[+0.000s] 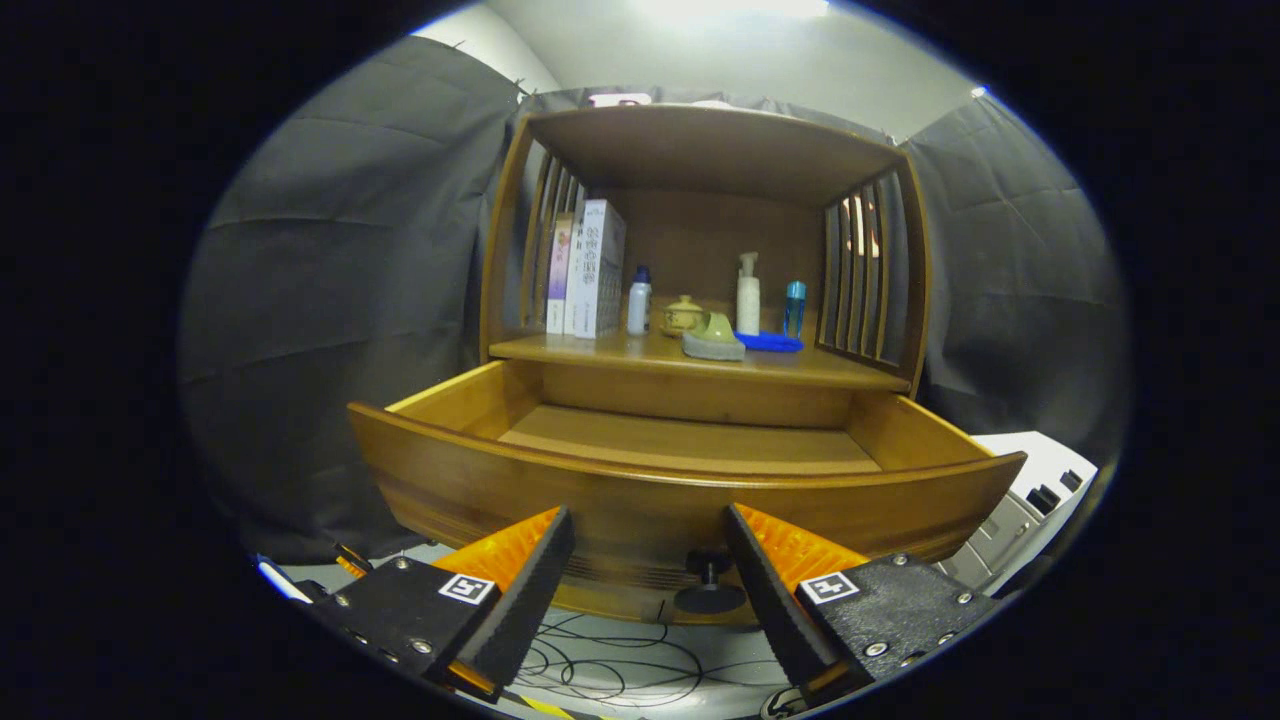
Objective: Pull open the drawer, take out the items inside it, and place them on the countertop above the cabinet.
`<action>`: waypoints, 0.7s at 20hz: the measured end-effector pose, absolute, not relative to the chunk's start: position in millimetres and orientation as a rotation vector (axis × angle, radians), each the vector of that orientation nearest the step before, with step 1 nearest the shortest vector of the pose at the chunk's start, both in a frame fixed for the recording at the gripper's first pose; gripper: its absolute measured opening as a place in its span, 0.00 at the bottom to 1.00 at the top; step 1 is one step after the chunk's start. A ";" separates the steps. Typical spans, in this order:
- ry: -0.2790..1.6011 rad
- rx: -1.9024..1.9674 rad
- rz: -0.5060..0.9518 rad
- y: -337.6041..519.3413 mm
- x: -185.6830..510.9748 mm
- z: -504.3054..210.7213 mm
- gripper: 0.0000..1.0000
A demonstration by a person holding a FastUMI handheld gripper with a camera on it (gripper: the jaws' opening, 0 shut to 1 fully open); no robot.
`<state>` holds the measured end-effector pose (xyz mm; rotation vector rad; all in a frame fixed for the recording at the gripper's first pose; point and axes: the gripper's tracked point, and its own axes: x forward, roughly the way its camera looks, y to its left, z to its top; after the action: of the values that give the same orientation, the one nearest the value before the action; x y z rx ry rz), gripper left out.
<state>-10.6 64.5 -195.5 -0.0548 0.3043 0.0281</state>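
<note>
Claw (pixel 650 570) is spread wide and holds nothing; drawer (pixel 660 490) is pulled open and looks bare, things (pixel 715 335) sit on the countertop (pixel 850 368).

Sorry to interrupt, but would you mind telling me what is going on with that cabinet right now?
A person holds a gripper in front of a wooden cabinet. Its drawer is pulled open, and the part of its floor in view is bare. The fingers are open, holding nothing, with the drawer's knob between them. On the countertop above stand boxes, bottles, a small pot and a sponge.
</note>
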 end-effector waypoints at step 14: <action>0.262 0.019 -0.016 52.7 17.2 -193.5 0.95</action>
<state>17.2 52.7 -193.5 0.0194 0.2618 -0.0162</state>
